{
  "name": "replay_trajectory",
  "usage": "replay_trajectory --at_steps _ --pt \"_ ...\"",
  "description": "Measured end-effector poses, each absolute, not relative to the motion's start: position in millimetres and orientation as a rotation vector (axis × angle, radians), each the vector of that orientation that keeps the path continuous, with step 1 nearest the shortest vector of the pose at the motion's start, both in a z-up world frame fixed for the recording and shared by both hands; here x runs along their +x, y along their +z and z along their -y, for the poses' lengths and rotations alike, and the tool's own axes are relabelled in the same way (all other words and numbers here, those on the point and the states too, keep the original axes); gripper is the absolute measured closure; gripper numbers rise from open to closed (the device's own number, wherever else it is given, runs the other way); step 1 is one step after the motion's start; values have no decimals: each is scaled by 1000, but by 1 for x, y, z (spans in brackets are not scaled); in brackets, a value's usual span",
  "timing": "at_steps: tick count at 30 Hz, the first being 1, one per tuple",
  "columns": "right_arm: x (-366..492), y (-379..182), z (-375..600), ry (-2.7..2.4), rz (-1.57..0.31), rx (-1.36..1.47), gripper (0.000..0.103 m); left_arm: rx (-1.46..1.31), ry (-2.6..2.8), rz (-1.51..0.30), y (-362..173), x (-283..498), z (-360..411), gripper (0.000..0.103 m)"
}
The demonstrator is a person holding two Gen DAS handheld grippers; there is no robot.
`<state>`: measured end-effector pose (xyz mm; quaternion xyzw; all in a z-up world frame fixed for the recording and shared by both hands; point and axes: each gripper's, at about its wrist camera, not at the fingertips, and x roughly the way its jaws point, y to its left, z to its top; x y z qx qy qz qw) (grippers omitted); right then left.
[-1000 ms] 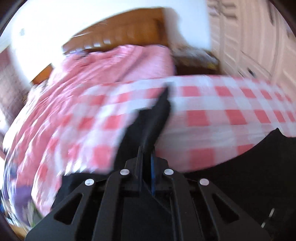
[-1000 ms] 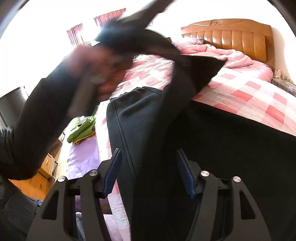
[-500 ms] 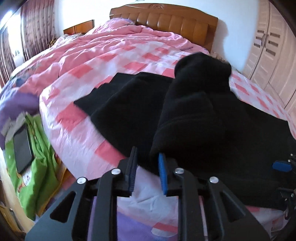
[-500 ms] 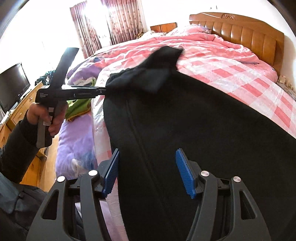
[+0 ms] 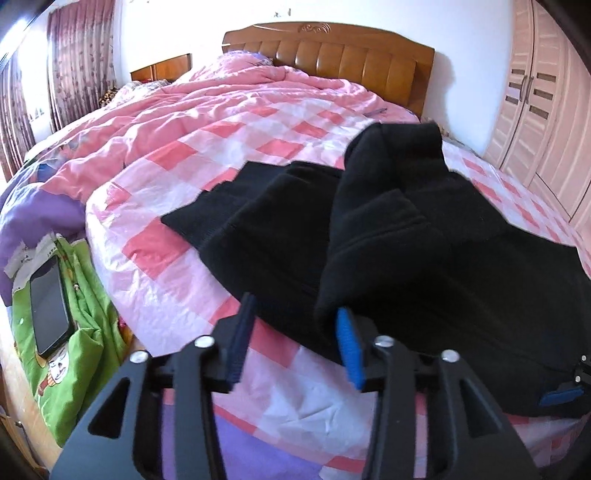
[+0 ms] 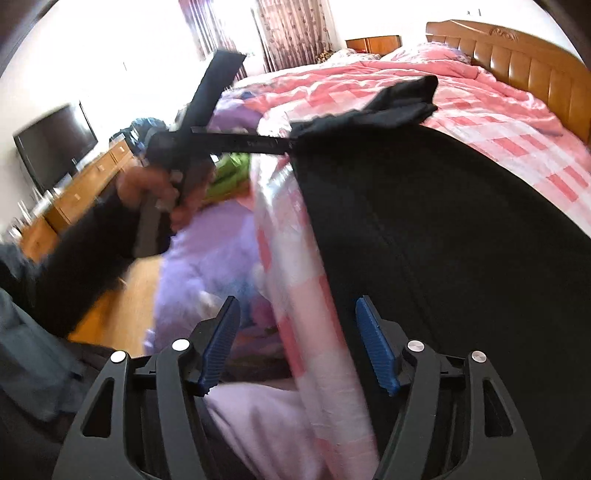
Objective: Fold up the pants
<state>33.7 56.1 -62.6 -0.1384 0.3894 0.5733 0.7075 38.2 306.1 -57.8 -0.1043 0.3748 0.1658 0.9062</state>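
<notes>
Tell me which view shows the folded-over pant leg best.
Left wrist view: the folded-over pant leg lies whole across the black pants. The right wrist view catches only its far end, edge-on and blurred.

Left claw (image 5: 295,332) angles downward, its jaws just opened and parted. Right claw (image 6: 295,343) angles downward too, jaws wide. A sleeved hand (image 6: 155,192) grips the left handle.

Bedroom: wood headboard (image 5: 328,55) at 12, curtained bright window (image 6: 288,33) 11, white wardrobe (image 5: 543,103) 2, TV (image 6: 55,144) on dresser 9.

one black pants (image 5: 424,240), one bed (image 5: 229,155), one phone (image 5: 50,304), two claws (image 5: 291,343)
</notes>
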Motion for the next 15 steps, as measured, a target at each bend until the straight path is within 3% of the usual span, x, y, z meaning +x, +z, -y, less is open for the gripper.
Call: replay_trajectory --at_steps 3,6,15 --pt "39 -49 -50 1240 -823 -256 35 -188 353 -721 -43 31 -300 41" --pt "60 -42 -39 1157 -807 -170 34 -43 337 -714 -34 38 -277 36" --pt "74 -47 -28 1062 -823 -123 34 363 358 -763 -54 81 -224 28"
